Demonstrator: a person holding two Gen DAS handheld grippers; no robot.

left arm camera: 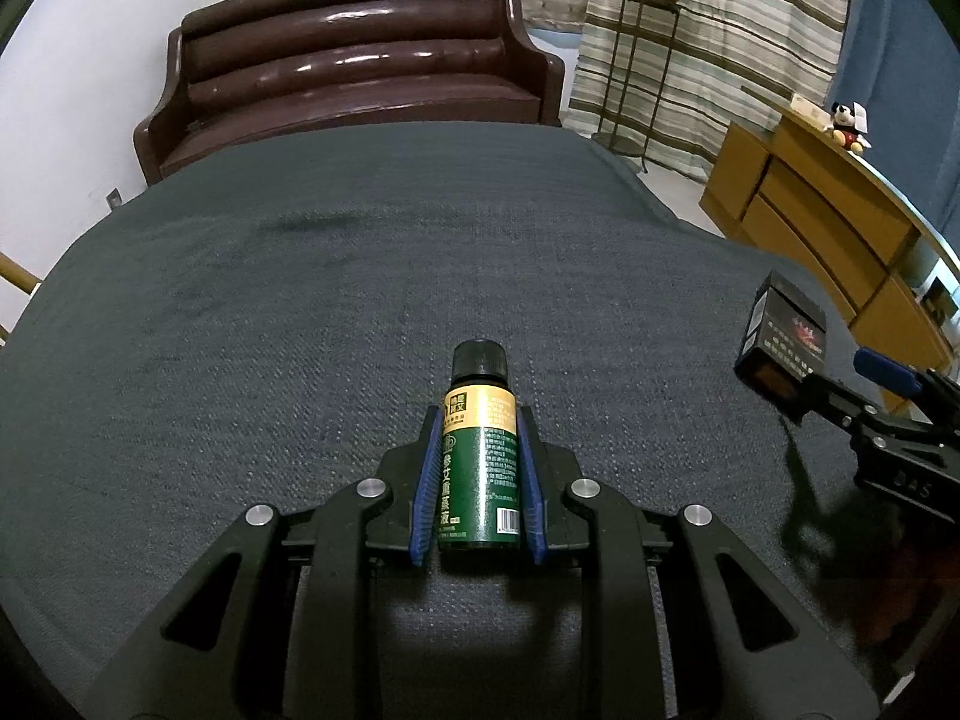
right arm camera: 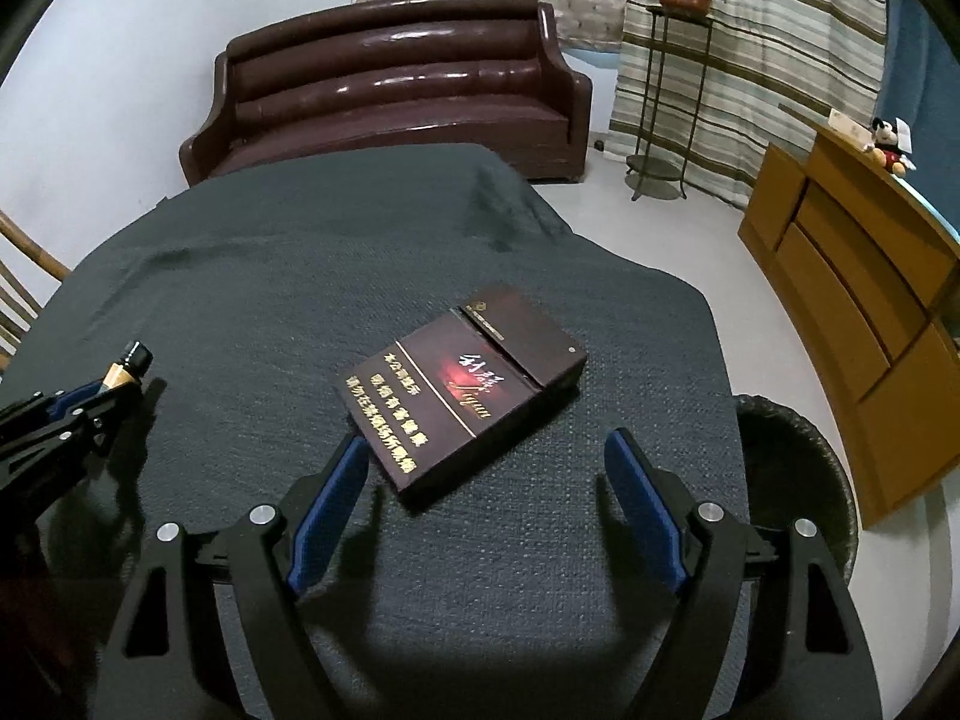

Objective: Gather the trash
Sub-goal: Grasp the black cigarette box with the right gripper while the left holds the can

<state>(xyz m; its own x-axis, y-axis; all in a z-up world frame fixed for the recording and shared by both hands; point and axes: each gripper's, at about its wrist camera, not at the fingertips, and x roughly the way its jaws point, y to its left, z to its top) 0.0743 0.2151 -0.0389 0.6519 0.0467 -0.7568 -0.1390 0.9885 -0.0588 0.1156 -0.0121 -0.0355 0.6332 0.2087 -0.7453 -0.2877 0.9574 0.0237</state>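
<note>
My left gripper [left arm camera: 478, 420] is shut on a small green bottle [left arm camera: 480, 462] with a gold band and a black cap, held over the dark cloth of the table [left arm camera: 300, 300]. In the right wrist view the bottle's cap [right arm camera: 135, 357] sticks out of that gripper at the far left. My right gripper [right arm camera: 486, 450] is open, its blue pads on either side of the near end of a dark cigarette pack [right arm camera: 462, 387] that lies flat on the cloth. In the left wrist view the pack [left arm camera: 780, 342] shows at the right, in front of the right gripper's fingers.
A dark round bin [right arm camera: 798, 474] stands on the floor just past the table's right edge. A brown leather sofa [right arm camera: 390, 90] is behind the table. A wooden cabinet [right arm camera: 858, 300] is at the right and a plant stand [right arm camera: 672, 90] by the striped curtain.
</note>
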